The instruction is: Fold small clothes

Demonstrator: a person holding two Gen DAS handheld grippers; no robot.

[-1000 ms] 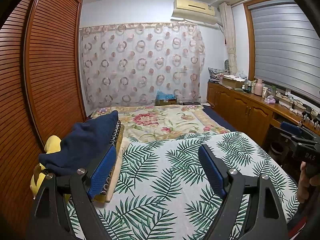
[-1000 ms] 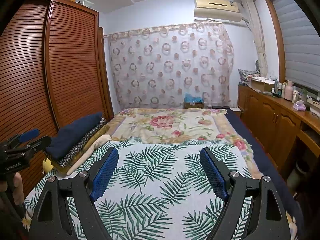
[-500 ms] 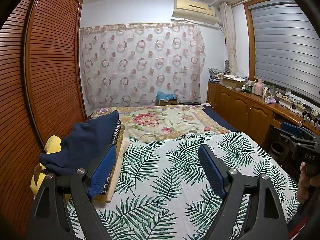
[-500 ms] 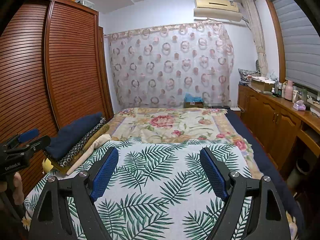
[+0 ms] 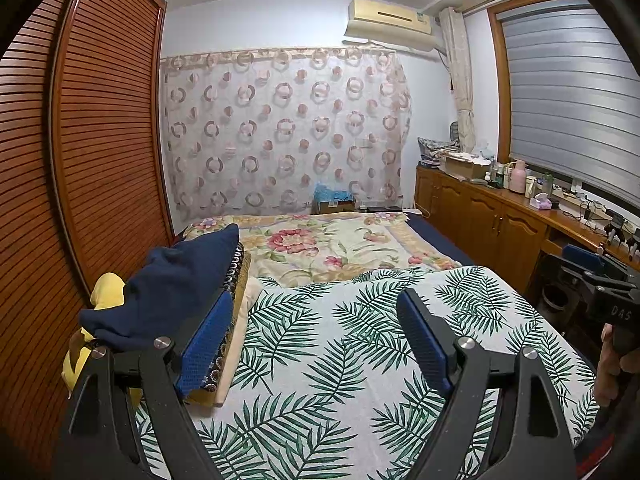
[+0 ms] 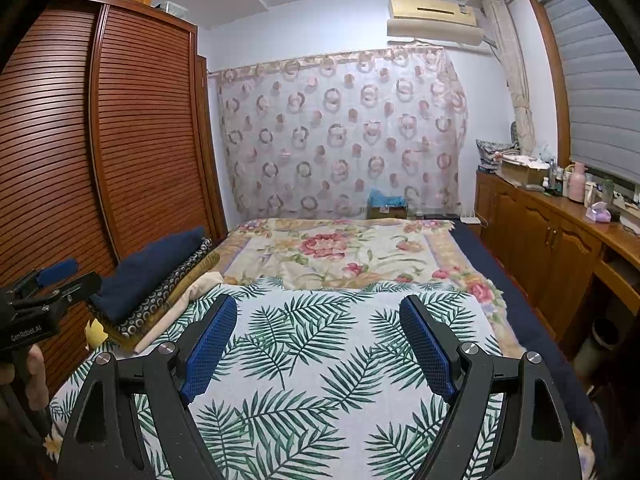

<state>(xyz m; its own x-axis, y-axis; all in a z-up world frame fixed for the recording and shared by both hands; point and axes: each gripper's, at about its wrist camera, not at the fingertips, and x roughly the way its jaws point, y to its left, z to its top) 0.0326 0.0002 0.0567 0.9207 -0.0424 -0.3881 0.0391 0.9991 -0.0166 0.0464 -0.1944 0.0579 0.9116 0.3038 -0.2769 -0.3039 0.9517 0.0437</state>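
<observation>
A stack of folded clothes lies along the bed's left edge: a navy garment (image 5: 176,284) (image 6: 148,264) on top, a dark ring-patterned one (image 6: 168,296) under it, then tan and cream layers. Something yellow (image 5: 102,296) sits behind the stack by the wardrobe. My left gripper (image 5: 314,312) hangs open over the palm-leaf sheet (image 5: 340,344), its left pad just beside the stack, nothing between the fingers. My right gripper (image 6: 318,318) is open too, over the middle of the palm-leaf sheet (image 6: 312,360). Each gripper shows at the edge of the other's view, held by a hand.
A slatted wooden wardrobe (image 6: 120,140) runs along the bed's left side. A floral blanket (image 6: 340,252) covers the far half of the bed. Wooden cabinets (image 6: 560,248) with bottles and boxes line the right wall. A small box with blue cloth (image 6: 386,204) stands before the curtain.
</observation>
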